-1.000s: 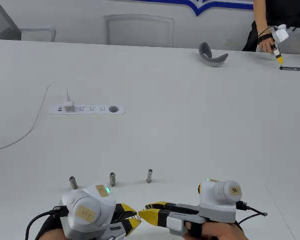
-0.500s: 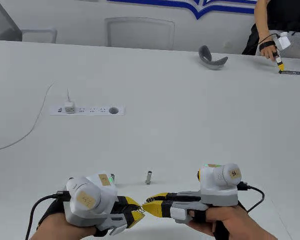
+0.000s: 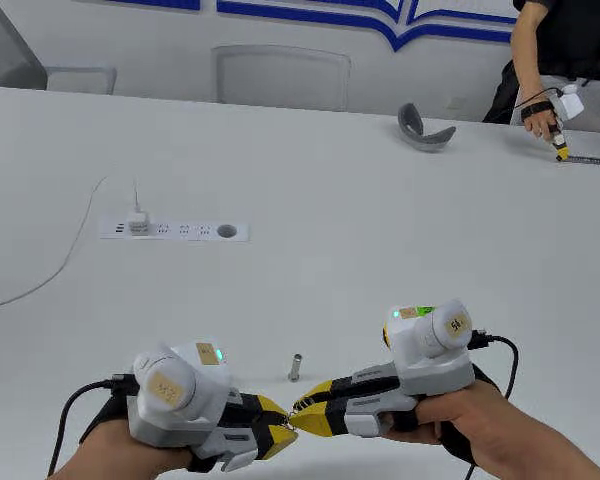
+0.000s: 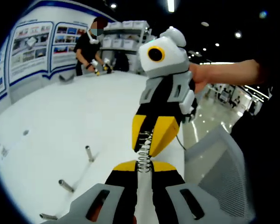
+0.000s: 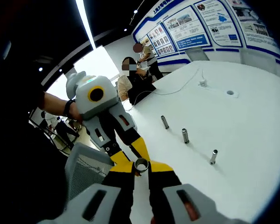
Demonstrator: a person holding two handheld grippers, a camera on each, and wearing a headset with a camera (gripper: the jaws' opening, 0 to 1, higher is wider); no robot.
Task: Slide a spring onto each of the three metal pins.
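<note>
A small metal spring (image 4: 143,151) spans the gap between the two grippers' yellow tips, low and close to me. My left gripper (image 4: 144,167) is shut on its near end. My right gripper (image 5: 140,167) is shut on the other end, where the spring (image 5: 141,164) shows as a ring. In the head view the left gripper (image 3: 280,436) and right gripper (image 3: 302,420) meet tip to tip above the table's front edge. Three upright pins stand on the table: two wear springs (image 5: 164,122) (image 5: 185,136), and one pin (image 5: 213,157) (image 3: 296,366) is bare.
A white power strip (image 3: 175,230) with a plugged cable lies mid-left on the white table (image 3: 380,250). A grey curved object (image 3: 423,128) rests far right. A person (image 3: 560,50) works at the far right corner. Chairs (image 3: 280,75) stand behind the table.
Both grippers have risen a little with their tips kept together. The left gripper's body now covers the two left pins in the head view. The head camera has tilted.
</note>
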